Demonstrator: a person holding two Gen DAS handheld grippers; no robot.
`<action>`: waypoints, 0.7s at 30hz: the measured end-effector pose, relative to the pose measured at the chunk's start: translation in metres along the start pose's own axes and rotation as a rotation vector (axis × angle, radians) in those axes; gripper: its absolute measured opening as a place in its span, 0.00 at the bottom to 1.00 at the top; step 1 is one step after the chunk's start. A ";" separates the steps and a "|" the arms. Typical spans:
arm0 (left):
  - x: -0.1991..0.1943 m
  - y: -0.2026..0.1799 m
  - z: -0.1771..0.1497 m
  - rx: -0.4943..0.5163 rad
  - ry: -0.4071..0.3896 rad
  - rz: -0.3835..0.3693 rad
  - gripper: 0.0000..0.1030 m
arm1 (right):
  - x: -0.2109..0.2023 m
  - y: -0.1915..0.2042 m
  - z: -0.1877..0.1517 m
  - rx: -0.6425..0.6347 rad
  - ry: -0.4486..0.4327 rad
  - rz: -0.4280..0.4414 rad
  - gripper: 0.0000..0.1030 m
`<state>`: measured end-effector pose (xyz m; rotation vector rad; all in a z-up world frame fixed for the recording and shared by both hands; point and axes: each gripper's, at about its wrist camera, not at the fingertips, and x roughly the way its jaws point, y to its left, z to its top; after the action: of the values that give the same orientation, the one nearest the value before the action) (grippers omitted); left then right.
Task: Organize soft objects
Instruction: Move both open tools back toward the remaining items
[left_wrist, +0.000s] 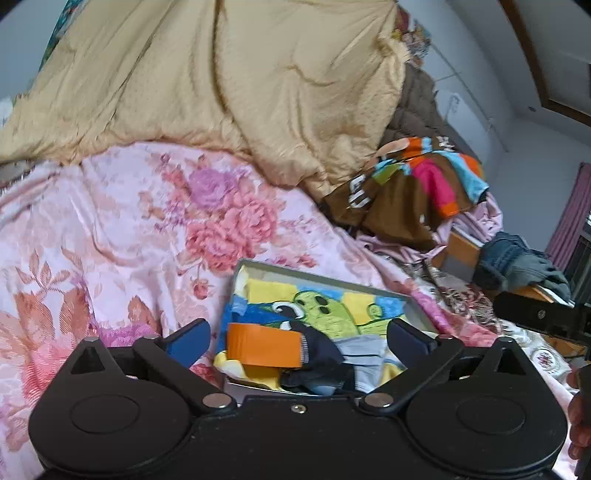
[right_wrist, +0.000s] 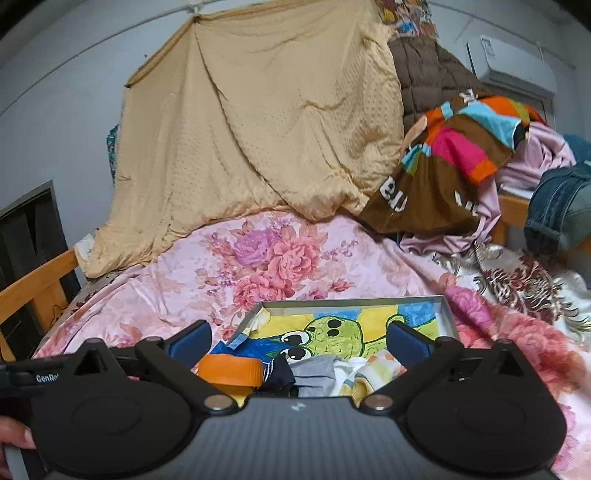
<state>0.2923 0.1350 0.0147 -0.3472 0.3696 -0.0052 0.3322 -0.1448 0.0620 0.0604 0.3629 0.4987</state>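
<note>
We held both tongs, left (left_wrist: 297, 338) and right (right_wrist: 299, 338), released and empty above the box (right_wrist: 354, 303) on the bed (right_wrist: 184, 295); the small clothes (right_wrist: 314, 373) lay in its near end, presumably set there for sorting.

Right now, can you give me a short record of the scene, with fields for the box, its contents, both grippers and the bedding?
box: shallow grey cardboard box on the pink floral bedspread
contents: small folded clothes, one with an orange band, over a green cartoon picture
left gripper: open, empty
right gripper: open, empty
behind: tan quilt, brown multicolour cloth
</note>
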 end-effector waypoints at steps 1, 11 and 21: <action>-0.007 -0.005 -0.001 0.012 -0.010 -0.004 0.99 | -0.005 0.001 -0.001 -0.005 -0.004 -0.001 1.00; -0.068 -0.039 -0.017 0.076 -0.050 -0.025 0.99 | -0.070 0.010 -0.034 -0.061 -0.050 -0.019 1.00; -0.106 -0.050 -0.046 0.077 0.002 -0.029 0.99 | -0.104 0.016 -0.074 -0.072 -0.002 -0.008 1.00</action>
<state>0.1801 0.0794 0.0282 -0.2767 0.3651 -0.0478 0.2135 -0.1824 0.0289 -0.0102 0.3425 0.5038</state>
